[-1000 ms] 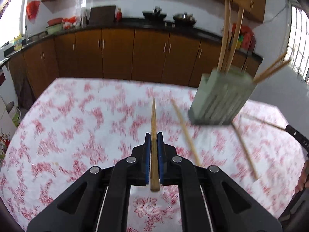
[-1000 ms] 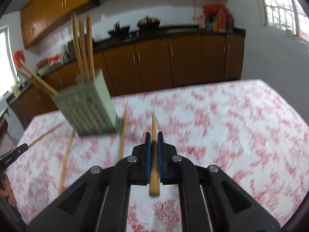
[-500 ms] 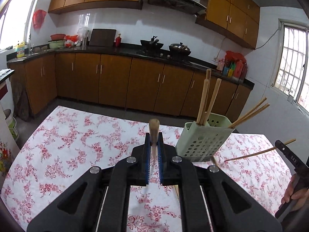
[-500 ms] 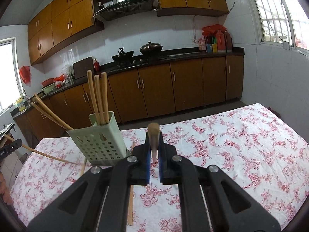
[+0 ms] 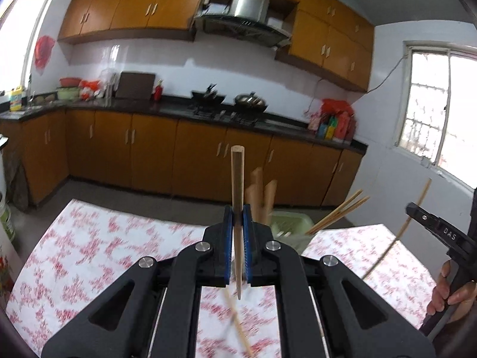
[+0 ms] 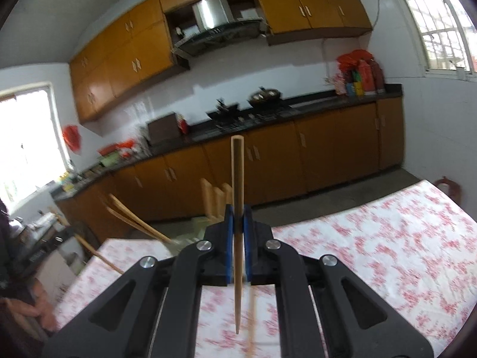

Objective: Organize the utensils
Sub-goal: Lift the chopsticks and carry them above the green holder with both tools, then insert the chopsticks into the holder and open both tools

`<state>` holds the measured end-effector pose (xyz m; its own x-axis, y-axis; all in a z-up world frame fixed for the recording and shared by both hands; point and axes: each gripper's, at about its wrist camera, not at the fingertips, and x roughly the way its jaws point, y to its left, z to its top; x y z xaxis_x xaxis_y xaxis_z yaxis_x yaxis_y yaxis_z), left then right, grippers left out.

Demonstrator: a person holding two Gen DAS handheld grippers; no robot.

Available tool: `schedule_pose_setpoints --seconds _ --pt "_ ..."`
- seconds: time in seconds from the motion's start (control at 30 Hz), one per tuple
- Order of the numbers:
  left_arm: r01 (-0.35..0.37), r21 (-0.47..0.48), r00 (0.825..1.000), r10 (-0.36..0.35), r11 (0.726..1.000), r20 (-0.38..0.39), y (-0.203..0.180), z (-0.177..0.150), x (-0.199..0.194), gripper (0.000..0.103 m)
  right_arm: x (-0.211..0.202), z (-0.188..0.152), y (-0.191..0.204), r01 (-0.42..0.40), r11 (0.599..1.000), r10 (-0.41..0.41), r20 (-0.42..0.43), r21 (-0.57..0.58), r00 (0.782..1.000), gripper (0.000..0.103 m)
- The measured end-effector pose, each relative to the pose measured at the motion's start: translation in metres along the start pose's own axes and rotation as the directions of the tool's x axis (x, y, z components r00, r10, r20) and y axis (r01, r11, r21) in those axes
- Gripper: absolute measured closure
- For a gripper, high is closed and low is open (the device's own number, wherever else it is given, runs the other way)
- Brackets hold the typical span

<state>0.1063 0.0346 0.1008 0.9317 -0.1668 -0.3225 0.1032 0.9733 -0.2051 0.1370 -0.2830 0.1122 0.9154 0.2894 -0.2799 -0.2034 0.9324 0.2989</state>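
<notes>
Your left hand-held gripper [image 5: 238, 217] is clamped tight on one chopstick [image 5: 237, 179], thick end up, above the tabletop [image 5: 89, 244]. Your right hand-held gripper [image 6: 237, 219] pinches another chopstick [image 6: 237, 179] the same way. Just beyond the left one stands the green basket [image 5: 287, 222], with several chopsticks [image 5: 262, 197] upright in it and two more [image 5: 342, 210] leaning out over its rim. A loose chopstick [image 5: 238, 325] lies on the flowered cloth below.
</notes>
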Motion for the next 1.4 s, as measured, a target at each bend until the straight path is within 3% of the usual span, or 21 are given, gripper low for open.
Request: schedule_pose_setpoints --seconds 0.2,0.33,0.47,0.63,0.87,1.07,1.4 --pt "0.05 0.035 0.993 -0.054 0.998 0.104 -0.036 0.035 0.002 0.096 -0.003 0.04 0.034 -0.067 0.997 0.071 0.145 -0.03 0.987 0.095" --pt "0.033 0.03 0.987 -0.038 0.999 0.159 -0.048 0.053 0.019 0.096 0.014 0.06 0.05 -0.035 0.998 0.048 0.238 -0.061 0.97 0.095" --pt "-0.01 0.024 0.984 0.006 1.0 0.177 -0.053 0.06 0.042 0.096 0.045 0.063 0.053 0.021 0.998 -0.002 0.272 -0.065 0.962 0.096" --pt "-0.039 0.002 0.988 0.038 0.999 0.151 -0.049 0.048 0.069 0.096 0.088 0.047 0.044 0.069 0.996 -0.055 0.234 -0.05 0.971 0.096" --pt "-0.036 0.009 0.994 0.035 0.999 0.102 -0.047 0.03 0.083 0.096 0.113 0.028 0.045 0.062 0.995 -0.049 0.169 -0.075 0.984 0.094" --pt "-0.029 -0.009 0.997 0.029 1.0 0.076 -0.039 0.026 0.077 0.095 0.1 0.019 0.04 0.069 0.996 -0.059 0.152 -0.063 0.987 0.084" --pt "-0.061 -0.051 0.995 0.064 0.997 0.073 -0.02 0.034 0.049 0.095 0.041 0.005 0.001 0.161 0.987 -0.158 0.152 -0.008 0.976 0.077"
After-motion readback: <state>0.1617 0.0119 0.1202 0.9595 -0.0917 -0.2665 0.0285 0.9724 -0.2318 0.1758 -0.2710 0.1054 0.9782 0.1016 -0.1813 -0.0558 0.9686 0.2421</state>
